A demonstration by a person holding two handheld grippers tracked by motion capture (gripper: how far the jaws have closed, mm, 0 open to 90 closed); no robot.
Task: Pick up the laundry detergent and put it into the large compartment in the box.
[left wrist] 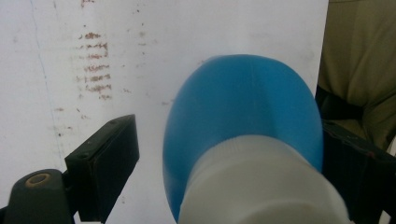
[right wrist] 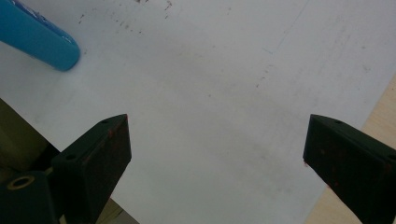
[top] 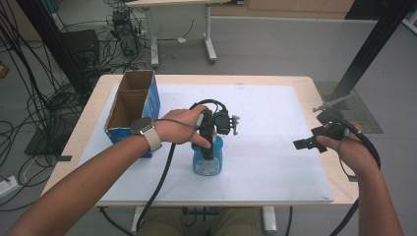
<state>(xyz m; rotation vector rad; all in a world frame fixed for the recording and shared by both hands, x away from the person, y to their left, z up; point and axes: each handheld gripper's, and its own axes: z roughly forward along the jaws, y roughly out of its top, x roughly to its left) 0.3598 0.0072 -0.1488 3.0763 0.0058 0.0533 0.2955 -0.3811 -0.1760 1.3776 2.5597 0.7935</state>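
Mostly hidden under the left gripper point(top: 208, 147), the blue bottle point(top: 208, 162) sits between its jaws near the cardboard box point(top: 132, 105); whether they touch is unclear. Right gripper point(top: 307, 143), far right of the box, is spread wide, holding nothing.

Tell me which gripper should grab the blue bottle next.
Left. The left gripper is already poised over the blue bottle, its jaws straddling the white neck with a gap on one side. The right gripper hangs open near the table's right edge, well away.
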